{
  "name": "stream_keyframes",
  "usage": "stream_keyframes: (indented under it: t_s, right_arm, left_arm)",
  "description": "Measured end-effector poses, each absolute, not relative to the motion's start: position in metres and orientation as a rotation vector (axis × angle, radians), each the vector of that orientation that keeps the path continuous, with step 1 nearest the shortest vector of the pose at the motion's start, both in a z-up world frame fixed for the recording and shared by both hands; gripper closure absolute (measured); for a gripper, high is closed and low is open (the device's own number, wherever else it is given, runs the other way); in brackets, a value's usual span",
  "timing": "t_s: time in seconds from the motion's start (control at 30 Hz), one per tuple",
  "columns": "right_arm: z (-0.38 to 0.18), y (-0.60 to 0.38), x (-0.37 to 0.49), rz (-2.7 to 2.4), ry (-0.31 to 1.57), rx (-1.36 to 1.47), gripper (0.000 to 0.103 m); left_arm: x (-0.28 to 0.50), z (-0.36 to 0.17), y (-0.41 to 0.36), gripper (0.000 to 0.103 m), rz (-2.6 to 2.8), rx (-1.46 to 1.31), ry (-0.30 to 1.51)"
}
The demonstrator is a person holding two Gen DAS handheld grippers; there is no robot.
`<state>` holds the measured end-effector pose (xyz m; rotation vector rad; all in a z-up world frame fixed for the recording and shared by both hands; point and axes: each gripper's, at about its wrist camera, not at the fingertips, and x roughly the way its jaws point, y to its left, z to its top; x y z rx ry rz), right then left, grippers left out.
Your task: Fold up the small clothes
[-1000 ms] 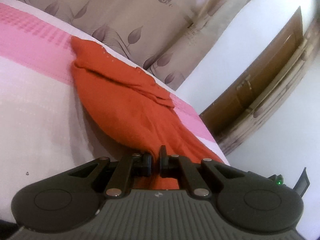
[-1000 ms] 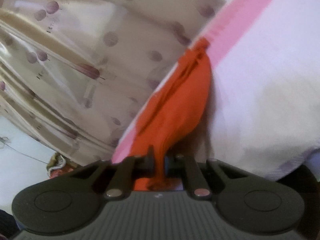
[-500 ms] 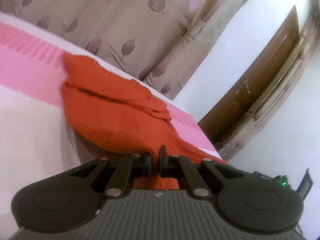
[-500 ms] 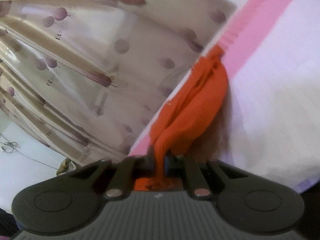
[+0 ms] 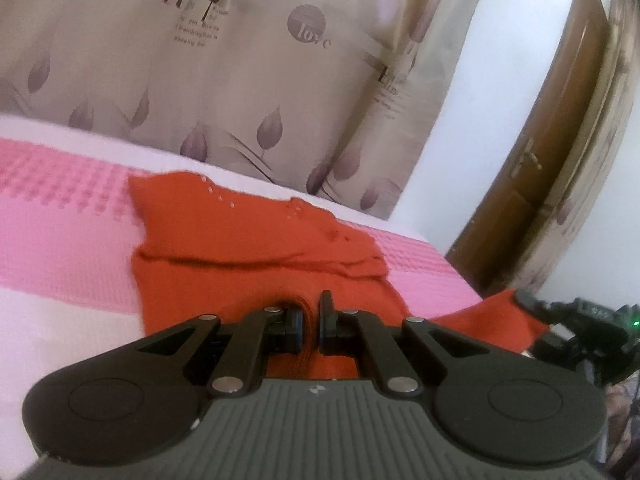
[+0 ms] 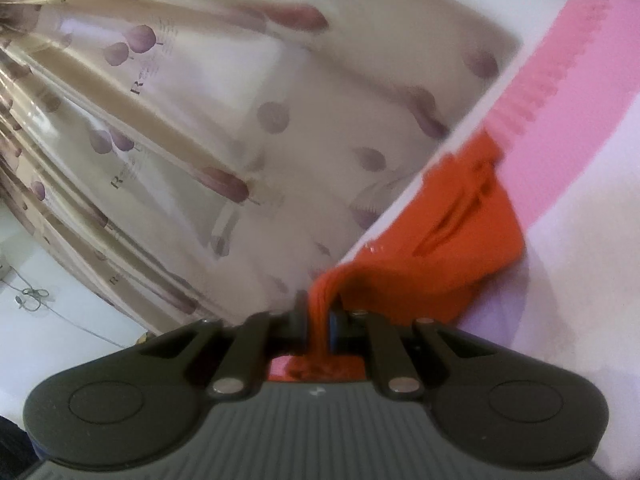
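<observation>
An orange-red knitted garment [image 5: 256,240] lies across the pink band of the bed cover [image 5: 60,216], its far part flat with small pearly dots, its near edge lifted. My left gripper [image 5: 309,320] is shut on that near edge, cloth bunched between the black pads. In the right wrist view the same garment [image 6: 460,240] stretches away along the bed's edge, and my right gripper [image 6: 318,316] is shut on a gathered corner of it. The right gripper's black body [image 5: 576,328] shows at the left wrist view's right edge, holding the cloth's other end.
Beige curtains with purple leaf prints [image 5: 240,80] hang behind the bed. A brown wooden door [image 5: 540,184] stands at the right beside a white wall. The bed's white and pink cover [image 6: 580,200] fills the right of the right wrist view.
Both grippers have risen and moved with the garment's near edge. The cloth now lies flatter and wider in the left view, and the curtains fill more of both views.
</observation>
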<state>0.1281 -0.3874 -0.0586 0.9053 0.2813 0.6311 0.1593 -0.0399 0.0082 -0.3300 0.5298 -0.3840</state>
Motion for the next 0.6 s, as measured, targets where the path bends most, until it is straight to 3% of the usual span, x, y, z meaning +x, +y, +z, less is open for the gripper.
stream_keyframes:
  t_s: [0.6]
  right_arm:
    - [-0.032,-0.393,0.204,0.582,0.253,0.912,0.093]
  left_arm:
    - [0.218,0.022,-0.053,0.097,-0.322,-0.268,0.472]
